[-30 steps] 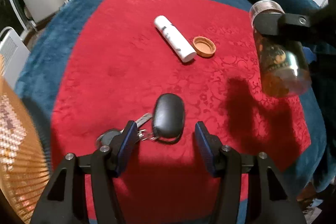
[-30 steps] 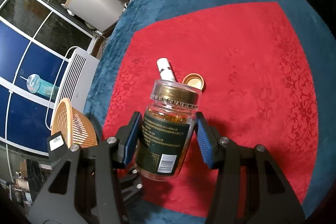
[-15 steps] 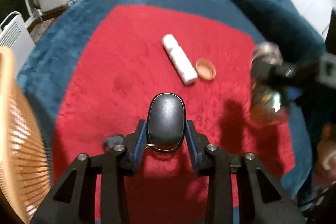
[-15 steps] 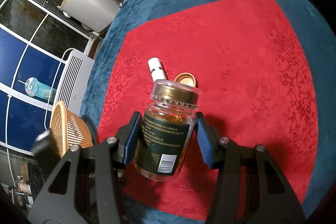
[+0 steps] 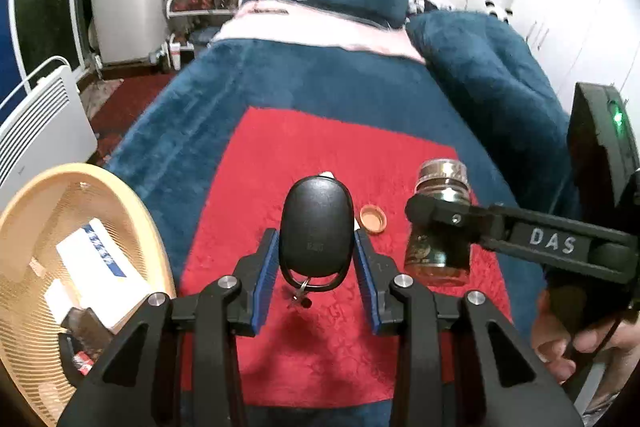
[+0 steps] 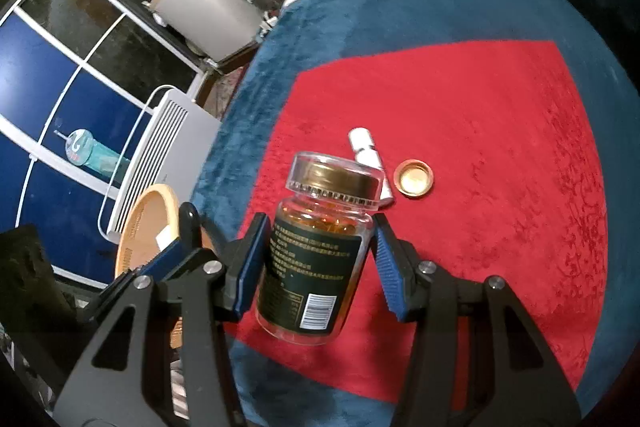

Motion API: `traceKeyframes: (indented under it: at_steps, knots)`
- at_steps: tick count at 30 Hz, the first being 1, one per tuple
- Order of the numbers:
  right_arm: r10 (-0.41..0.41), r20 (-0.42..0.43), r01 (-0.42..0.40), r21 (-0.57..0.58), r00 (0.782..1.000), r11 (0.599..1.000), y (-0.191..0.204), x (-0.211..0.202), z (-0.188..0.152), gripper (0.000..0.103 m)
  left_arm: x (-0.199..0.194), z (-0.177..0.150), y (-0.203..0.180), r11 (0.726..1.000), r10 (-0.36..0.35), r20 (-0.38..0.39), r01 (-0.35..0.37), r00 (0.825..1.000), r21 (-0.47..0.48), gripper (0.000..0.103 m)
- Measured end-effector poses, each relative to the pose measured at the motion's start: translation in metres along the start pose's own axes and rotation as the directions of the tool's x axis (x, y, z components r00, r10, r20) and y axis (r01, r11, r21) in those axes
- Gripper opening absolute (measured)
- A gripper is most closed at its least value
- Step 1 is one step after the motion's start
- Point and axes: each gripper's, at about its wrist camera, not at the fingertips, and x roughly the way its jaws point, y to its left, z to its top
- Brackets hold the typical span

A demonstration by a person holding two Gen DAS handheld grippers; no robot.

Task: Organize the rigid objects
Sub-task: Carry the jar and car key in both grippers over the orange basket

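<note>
Two tools are lifted above the red cloth (image 5: 320,367) on the bed (image 5: 320,79). Left tool (image 5: 316,259) pinches a black key fob (image 5: 316,231), keys dangling beneath. Right tool (image 6: 320,263) grips a capsule bottle (image 6: 316,259) by its sides. White tube (image 6: 362,147) and cap (image 6: 413,177) lie on the cloth. Basket (image 5: 132,211) sits left, holding boxes.

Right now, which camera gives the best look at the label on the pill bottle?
The right wrist view: the pill bottle faces it, with dark label and barcode clear. The left wrist view shows it side-on, partly hidden by the right hand-held gripper, label unreadable.
</note>
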Motion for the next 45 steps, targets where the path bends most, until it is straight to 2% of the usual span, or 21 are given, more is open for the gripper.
traceKeyframes:
  at_steps: [9, 16, 32, 40, 45]
  knots:
    - [0.052, 0.020, -0.050, -0.100, 0.998, 0.994, 0.058, -0.006, 0.004, 0.052, -0.058, 0.012, 0.041, 0.996, 0.059, 0.120, -0.050, 0.991, -0.077, 0.037]
    - [0.095, 0.001, -0.093, -0.185, 0.995, 0.978, 0.107, 0.001, -0.005, 0.052, -0.093, 0.004, 0.087, 0.978, 0.136, 0.162, -0.106, 0.977, -0.178, 0.037]
    - [0.136, -0.135, -0.176, -0.344, 0.981, 0.922, 0.202, 0.041, -0.054, 0.052, -0.139, -0.051, 0.182, 0.902, 0.272, 0.161, -0.194, 0.949, -0.385, 0.037]
    - [0.114, -0.190, -0.181, -0.389, 0.975, 0.903, 0.222, 0.060, -0.070, 0.052, -0.129, -0.068, 0.203, 0.877, 0.280, 0.121, -0.203, 0.952, -0.437, 0.037]
    - [0.102, -0.213, -0.182, -0.398, 0.972, 0.899, 0.226, 0.068, -0.077, 0.052, -0.122, -0.073, 0.208, 0.871, 0.278, 0.103, -0.206, 0.955, -0.446, 0.037]
